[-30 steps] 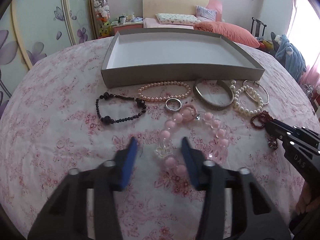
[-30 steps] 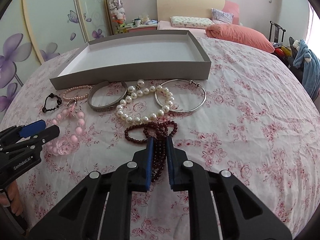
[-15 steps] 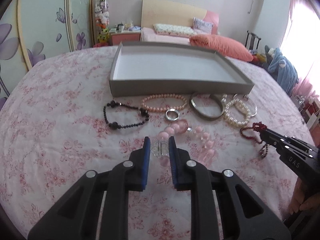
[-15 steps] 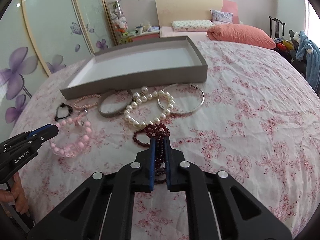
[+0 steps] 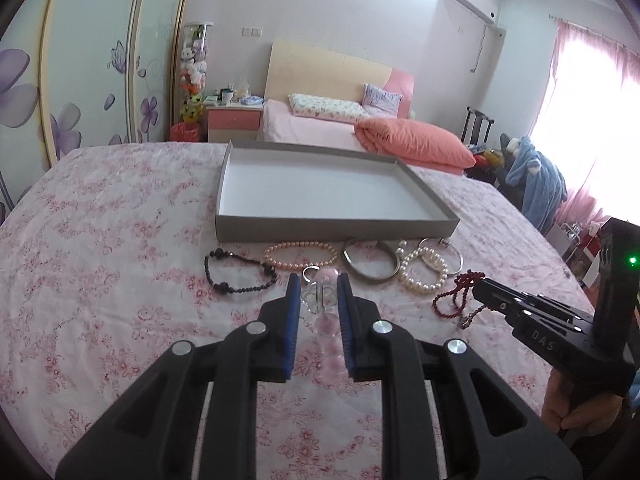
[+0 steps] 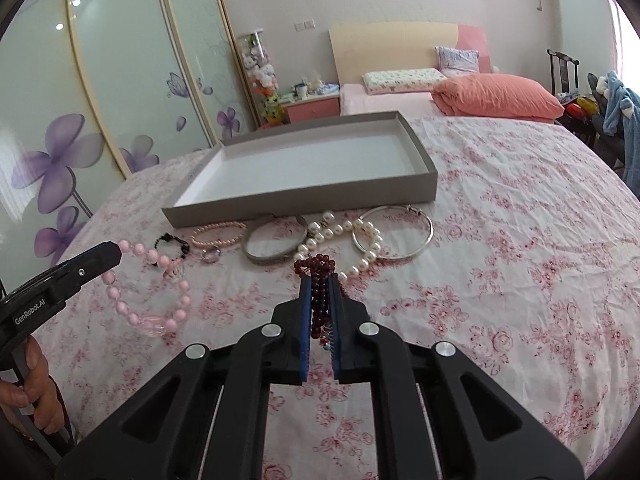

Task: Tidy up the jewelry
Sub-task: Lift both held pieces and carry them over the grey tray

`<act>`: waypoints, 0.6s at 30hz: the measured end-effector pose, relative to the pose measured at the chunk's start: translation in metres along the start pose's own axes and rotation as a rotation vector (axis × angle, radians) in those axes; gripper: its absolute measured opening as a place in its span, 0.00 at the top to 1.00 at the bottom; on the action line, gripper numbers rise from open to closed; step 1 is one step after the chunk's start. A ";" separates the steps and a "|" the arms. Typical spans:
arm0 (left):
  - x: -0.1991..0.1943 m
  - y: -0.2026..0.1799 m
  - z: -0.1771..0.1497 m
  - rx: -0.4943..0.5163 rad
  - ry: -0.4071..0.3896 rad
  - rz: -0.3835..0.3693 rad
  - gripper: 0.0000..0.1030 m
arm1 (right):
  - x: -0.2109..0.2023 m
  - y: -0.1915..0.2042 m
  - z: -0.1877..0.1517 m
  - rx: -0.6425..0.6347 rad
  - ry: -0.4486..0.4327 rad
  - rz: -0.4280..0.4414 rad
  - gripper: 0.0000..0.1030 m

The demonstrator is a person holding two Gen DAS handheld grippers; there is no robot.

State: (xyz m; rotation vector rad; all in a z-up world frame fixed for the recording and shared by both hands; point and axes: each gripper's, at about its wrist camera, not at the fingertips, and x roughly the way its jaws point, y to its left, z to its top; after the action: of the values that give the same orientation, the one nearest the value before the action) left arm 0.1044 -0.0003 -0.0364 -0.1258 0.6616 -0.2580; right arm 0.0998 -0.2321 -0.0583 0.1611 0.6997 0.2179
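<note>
Left gripper [image 5: 319,294] is clamped on the pink bead bracelet with clear faceted beads [image 6: 150,300]; in the right wrist view the strand hangs from its tip and the low end seems to drag on the pink floral bedsheet [image 6: 520,260]. Right gripper [image 6: 320,286] is closed tight on the dark red bead strand [image 6: 318,280], bunched between the blue pads.

Risks:
- Pink strand is pinched near one end, mostly on a smooth clear bead, so it can slip out on the way to the shallow grey cardboard tray [image 5: 332,226].
- Trailing loop can snag the small silver ring [image 6: 211,255] or the black bead bracelet [image 5: 236,272] nearby and pull them along.
- Red strand's dangling tail with a charm could catch the white pearl bracelet [image 6: 344,240] just beyond it.
- Both loads head for the same empty tray: tangling likely if dropped together.

Unclear:
- Left view: pads hide the actual contact point; the hanging length is blurred.
- Can't tell whether the pink strand's low end rests on the sheet.
- Red strand's clasp isn't readable.
</note>
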 end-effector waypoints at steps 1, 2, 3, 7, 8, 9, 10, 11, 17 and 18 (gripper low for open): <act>-0.001 0.000 0.000 0.000 -0.005 0.000 0.82 | -0.002 0.000 0.000 0.000 -0.010 0.005 0.92; -0.003 0.000 0.001 -0.001 -0.013 -0.001 0.82 | -0.004 0.001 0.002 -0.001 -0.023 0.012 0.92; -0.005 0.000 0.001 -0.002 -0.018 -0.002 0.82 | -0.004 0.001 0.002 -0.001 -0.023 0.012 0.92; -0.011 0.000 0.005 -0.007 -0.043 -0.005 0.82 | -0.013 0.003 0.006 0.001 -0.064 0.031 0.92; -0.012 -0.001 0.006 -0.007 -0.047 -0.007 0.82 | -0.015 0.003 0.007 0.002 -0.072 0.035 0.92; -0.013 -0.001 0.007 -0.006 -0.051 -0.008 0.82 | -0.019 0.004 0.010 0.003 -0.093 0.039 0.92; -0.014 -0.002 0.008 -0.004 -0.056 -0.006 0.82 | -0.021 0.004 0.012 0.003 -0.106 0.040 0.92; -0.015 -0.003 0.010 0.001 -0.062 -0.005 0.82 | -0.021 0.004 0.012 0.003 -0.106 0.040 0.92; -0.023 -0.007 0.027 0.038 -0.101 0.016 0.82 | -0.036 0.009 0.033 -0.026 -0.190 0.028 0.92; -0.024 -0.008 0.031 0.042 -0.108 0.019 0.82 | -0.037 0.010 0.037 -0.031 -0.201 0.025 0.92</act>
State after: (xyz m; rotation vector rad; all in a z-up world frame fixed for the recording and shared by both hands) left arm 0.1043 -0.0001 0.0034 -0.0926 0.5496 -0.2446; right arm 0.0951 -0.2349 -0.0057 0.1594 0.4943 0.2329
